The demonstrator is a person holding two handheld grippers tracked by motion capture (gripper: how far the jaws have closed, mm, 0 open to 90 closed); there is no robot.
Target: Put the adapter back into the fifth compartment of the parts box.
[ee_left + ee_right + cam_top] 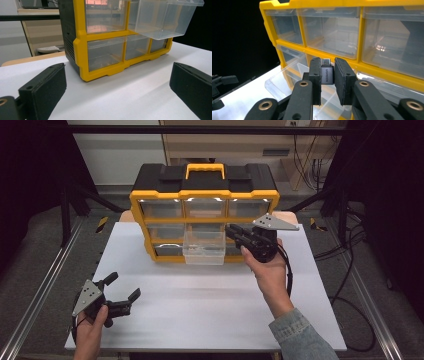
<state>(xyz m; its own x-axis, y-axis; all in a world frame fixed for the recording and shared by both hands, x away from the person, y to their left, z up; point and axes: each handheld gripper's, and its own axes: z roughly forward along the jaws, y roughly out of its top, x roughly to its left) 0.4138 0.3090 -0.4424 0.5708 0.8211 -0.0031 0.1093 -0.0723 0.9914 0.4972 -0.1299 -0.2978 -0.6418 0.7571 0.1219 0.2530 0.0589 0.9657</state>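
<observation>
A yellow and black drawer organizer (205, 195) stands at the back of the white table (210, 315). Its middle clear drawer (204, 248) is pulled out toward me. My right gripper (234, 233) hovers just right of that open drawer, shut on a small dark grey USB adapter (327, 74) with a metal plug at its tip. In the right gripper view the adapter sits upright between the two black pads (315, 75), in front of the organizer's (362, 37) clear drawers. My left gripper (122, 287) rests low at the table's front left, jaws wide open and empty, facing the organizer (105, 50).
The pulled-out drawer (165, 17) overhangs the table in front of the cabinet. Metal rails (40, 295) run along both table sides, and cables (350, 270) hang at the right. A yellow handle (205, 170) tops the organizer.
</observation>
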